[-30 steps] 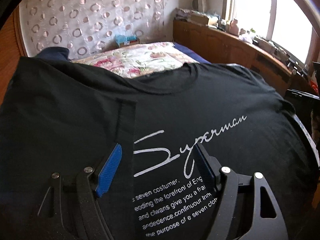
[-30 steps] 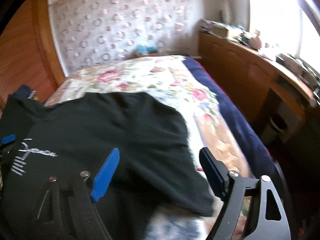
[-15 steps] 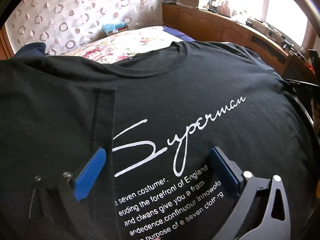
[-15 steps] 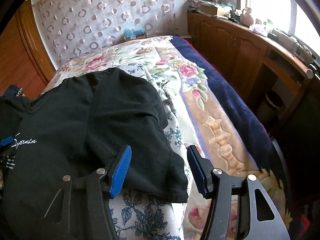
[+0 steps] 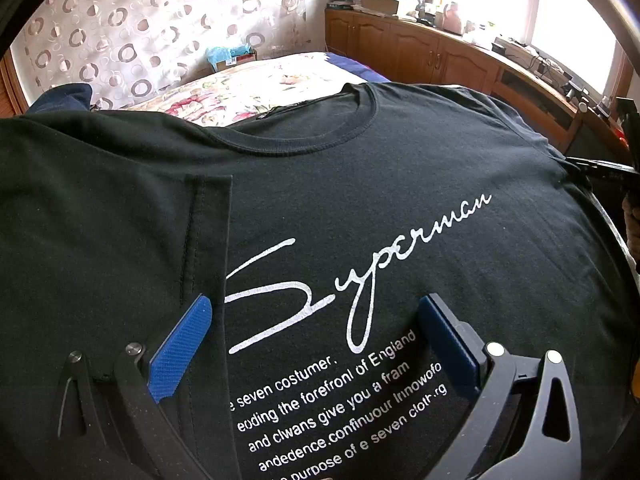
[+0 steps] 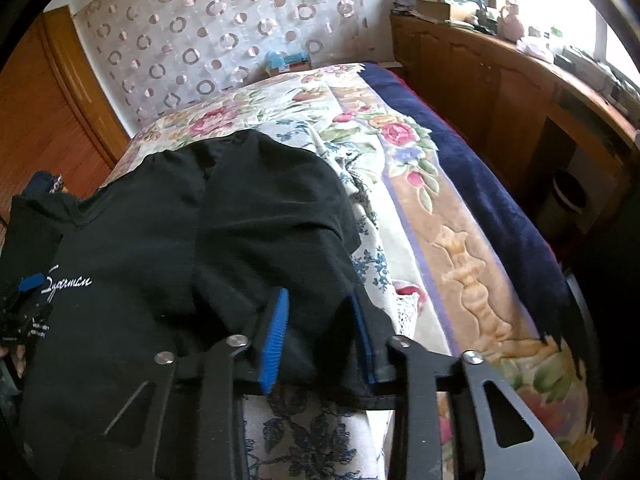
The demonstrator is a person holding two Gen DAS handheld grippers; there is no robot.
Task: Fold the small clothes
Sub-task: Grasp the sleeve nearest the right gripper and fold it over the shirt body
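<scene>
Evidently the second side fold is being started: a black T-shirt (image 5: 360, 208) is spread chest-up along the bed's (image 6: 452, 240) left edge, one sleeve already folded inward. The right gripper (image 6: 320, 340) is closing, its jaws narrow around the other sleeve (pads nearly pinching cloth), while the left gripper (image 5: 316, 344) is held wide over the print, gripping nothing. Next, that sleeve must be carried across the chest. No containers are seen.

Floral bedspread (image 6: 404, 216) open beyond shirt (image 6: 240, 216), wooden cabinets (image 6: 500, 92) flanking right

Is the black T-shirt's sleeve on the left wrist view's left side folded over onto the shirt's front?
Yes: the sleeve lies folded over the black T-shirt, its hem beside the printed lettering.
</scene>
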